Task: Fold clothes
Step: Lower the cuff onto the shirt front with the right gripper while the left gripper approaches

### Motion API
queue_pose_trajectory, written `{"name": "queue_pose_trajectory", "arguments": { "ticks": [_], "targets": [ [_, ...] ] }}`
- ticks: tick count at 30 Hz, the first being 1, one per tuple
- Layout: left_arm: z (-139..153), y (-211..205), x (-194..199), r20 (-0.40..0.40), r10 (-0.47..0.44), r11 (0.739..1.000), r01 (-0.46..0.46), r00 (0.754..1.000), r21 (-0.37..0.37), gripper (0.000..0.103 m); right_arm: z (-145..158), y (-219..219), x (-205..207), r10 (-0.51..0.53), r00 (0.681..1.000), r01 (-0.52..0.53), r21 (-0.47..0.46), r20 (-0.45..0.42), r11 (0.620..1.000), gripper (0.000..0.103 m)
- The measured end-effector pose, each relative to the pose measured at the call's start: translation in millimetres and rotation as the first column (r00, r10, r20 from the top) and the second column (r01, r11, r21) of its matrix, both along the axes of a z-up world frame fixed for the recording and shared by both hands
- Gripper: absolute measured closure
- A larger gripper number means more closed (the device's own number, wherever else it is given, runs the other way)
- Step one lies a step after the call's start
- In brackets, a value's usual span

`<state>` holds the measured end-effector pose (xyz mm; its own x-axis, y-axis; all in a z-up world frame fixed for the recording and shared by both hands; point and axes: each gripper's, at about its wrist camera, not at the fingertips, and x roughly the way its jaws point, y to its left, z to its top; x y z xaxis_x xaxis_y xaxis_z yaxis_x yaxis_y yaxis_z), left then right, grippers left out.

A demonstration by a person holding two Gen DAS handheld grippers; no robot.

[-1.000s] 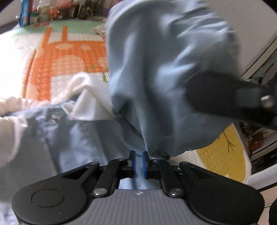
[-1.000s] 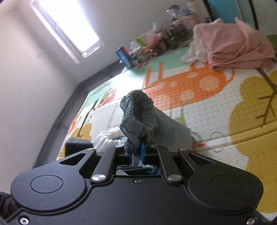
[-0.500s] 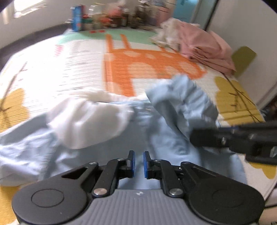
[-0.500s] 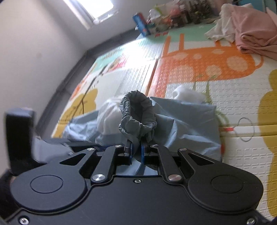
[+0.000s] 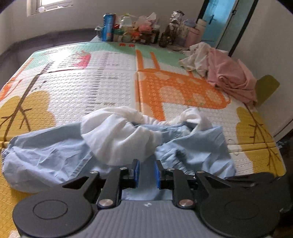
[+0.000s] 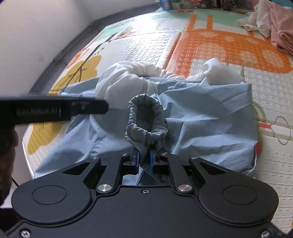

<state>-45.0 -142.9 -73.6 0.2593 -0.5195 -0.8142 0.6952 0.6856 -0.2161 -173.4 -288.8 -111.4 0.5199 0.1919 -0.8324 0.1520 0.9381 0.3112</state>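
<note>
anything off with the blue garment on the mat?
Yes. The blue garment lies crumpled, not flat, with its white lining bunched on top. The right gripper pinches a cuff; the left gripper is open, holding nothing.

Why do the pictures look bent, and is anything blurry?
Both views come through a fisheye lens, so the mat's edges curve. In the left view the window glares white. In the right view the other claw is smeared by blur, while the blue cuff is sharp.
</note>
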Motion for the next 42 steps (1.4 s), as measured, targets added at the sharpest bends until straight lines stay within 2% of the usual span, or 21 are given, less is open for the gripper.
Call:
{"name": "queue_pose_trajectory", "arguments": {
  "ticks": [5,7,9,17,21,25,30,35,42],
  "targets": [
    [4.1,-10.2,3.2,-0.028,-0.024,0.999,0.023,0.999,-0.047,0.078,-5.7,5.6,-2.6,-0.004,1.000,0.004,0.010,-0.008,1.000,0.086],
    [4.5,-14.9,5.6,-0.041,-0.033,0.998,0.030,0.999,-0.059,0.077,-3.4,6.5,-5.6,-0.002,1.000,0.002,0.029,0.005,1.000,0.075],
    [4.3,-19.8,7.8,-0.053,-0.042,0.997,0.039,0.998,-0.067,0.075,-0.6,8.6,-8.7,0.004,1.000,-0.005,0.047,0.015,0.999,0.069],
    [-11.4,-43.8,5.6,-0.145,-0.156,0.987,0.149,0.977,-0.063,0.070,16.3,12.4,-24.7,-0.011,0.998,0.006,0.073,0.060,0.997,0.069],
    [-19.0,-50.0,1.6,-0.158,-0.186,0.982,0.181,0.970,-0.044,0.069,30.6,2.3,-37.8,-0.024,0.997,0.018,0.080,0.075,0.997,0.071],
    [-26.3,-49.5,4.4,-0.147,-0.154,0.987,0.159,0.977,0.021,0.068,35.4,-6.1,-48.3,-0.052,0.997,0.048,0.053,0.062,0.997,0.072],
    [-31.0,-44.6,9.0,-0.165,-0.133,0.989,0.142,0.977,0.043,0.067,34.0,-13.5,-50.7,-0.113,0.992,0.111,0.043,0.049,0.993,0.072],
    [-25.8,-33.2,12.7,-0.218,-0.106,0.994,0.110,0.970,0.006,0.062,35.4,3.6,-38.1,-0.075,0.995,0.075,-0.004,0.069,0.997,0.072],
    [-24.8,-19.5,22.5,-0.268,-0.050,0.998,0.056,0.962,0.013,0.057,30.9,30.8,-14.6,-0.026,0.998,0.033,-0.108,0.058,0.994,0.070]
  ]
}}
